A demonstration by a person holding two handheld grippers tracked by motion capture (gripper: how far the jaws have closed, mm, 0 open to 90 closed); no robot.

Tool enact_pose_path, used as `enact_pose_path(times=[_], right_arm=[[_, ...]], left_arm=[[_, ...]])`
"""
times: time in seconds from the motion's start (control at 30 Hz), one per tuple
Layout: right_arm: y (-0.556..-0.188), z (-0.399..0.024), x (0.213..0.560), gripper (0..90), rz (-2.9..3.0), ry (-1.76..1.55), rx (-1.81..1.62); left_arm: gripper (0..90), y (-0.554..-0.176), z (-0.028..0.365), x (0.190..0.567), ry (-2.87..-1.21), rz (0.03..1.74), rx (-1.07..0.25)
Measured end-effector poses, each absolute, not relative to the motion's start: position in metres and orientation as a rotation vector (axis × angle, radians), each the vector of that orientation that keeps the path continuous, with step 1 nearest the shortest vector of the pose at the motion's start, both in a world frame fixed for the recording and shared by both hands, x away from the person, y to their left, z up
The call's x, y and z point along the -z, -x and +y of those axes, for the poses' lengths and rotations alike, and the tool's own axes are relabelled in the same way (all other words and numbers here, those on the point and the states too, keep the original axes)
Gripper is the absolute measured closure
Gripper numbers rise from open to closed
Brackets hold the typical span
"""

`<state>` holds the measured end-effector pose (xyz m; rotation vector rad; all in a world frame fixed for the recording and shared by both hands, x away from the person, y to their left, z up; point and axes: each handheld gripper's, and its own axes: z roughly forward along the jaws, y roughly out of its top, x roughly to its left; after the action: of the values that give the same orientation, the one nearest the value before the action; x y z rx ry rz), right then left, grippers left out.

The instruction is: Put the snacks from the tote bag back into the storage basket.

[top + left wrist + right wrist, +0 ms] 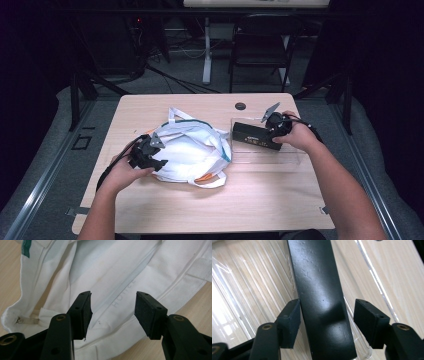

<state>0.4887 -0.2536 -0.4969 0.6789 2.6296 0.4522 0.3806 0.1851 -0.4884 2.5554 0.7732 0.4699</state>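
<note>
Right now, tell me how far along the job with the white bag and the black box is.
Done: the white bag lies slumped on the table, with the black box in the clear tray beside it. In hand: the right gripper straddles the box, one pad touching, the other apart; the left gripper hangs open over the bag's fabric. Left: gripping either thing; neither is held.

Faint grey lettering on white bag (pixel 120 277), partly legible, seems "HOTTLE"

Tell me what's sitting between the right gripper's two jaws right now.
A long black box runs between the right gripper jaws, with a gap at one pad, inside the clear tray, seen in the right gripper view.
</note>
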Motion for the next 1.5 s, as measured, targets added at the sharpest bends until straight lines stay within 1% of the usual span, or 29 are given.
enact_pose_path(times=[0.23, 0.37, 0.4, 0.47, 0.67, 0.97, 1.27, 1.5], right_arm=[[-0.482, -0.257, 0.488, 42.0, 2.594, -0.731, -0.460], [-0.479, -0.259, 0.483, 44.5, 2.583, -0.790, -0.454], [-0.476, -0.259, 0.484, 45.2, 2.554, -0.840, -0.507], [-0.475, -0.261, 0.481, 45.6, 2.554, -0.855, -0.477], [-0.467, -0.262, 0.476, 50.1, 2.522, -0.942, -0.464], [-0.458, -0.270, 0.474, 60.6, 2.450, -1.108, -0.451], [-0.454, -0.282, 0.483, 60.8, 2.413, -1.267, -0.458], [-0.451, -0.287, 0.488, 55.0, 2.418, -1.299, -0.474]], left_arm=[[47.1, -0.382, 0.185, 0.487, -2.544, 0.772, -0.473], [46.9, -0.385, 0.184, 0.486, -2.542, 0.769, -0.464], [46.9, -0.385, 0.184, 0.486, -2.540, 0.768, -0.467], [46.9, -0.387, 0.184, 0.486, -2.532, 0.766, -0.468], [46.9, -0.389, 0.183, 0.485, -2.529, 0.760, -0.470], [46.9, -0.392, 0.183, 0.486, -2.532, 0.761, -0.471], [46.9, -0.392, 0.183, 0.485, -2.531, 0.758, -0.478], [46.7, -0.392, 0.183, 0.486, -2.534, 0.761, -0.478]])
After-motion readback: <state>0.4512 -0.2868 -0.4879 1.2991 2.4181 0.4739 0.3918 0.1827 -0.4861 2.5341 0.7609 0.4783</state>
